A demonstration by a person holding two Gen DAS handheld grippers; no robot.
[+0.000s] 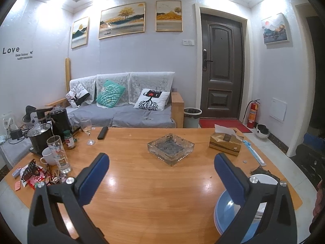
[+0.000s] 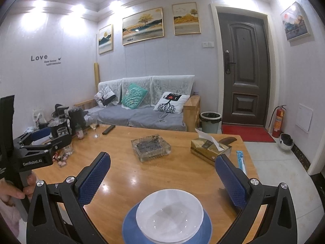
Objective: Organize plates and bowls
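Right gripper (image 2: 162, 174) spread wide and empty, hovering over the white bowl (image 2: 169, 213) that sits nested on the blue plate (image 2: 130, 221) at 6 o'clock in the right wrist view, near edge of the wooden bench (image 2: 178, 170); left gripper (image 1: 161, 170) also released, holding nothing, with the same stack at its 4 o'clock. Bowl looks glazed, rigid, slippery, breakable and probably moderately light, so pinch the rim wall, one finger inside, one outside. Glass ashtray (image 2: 151, 146) sits at 12 o'clock, well apart.
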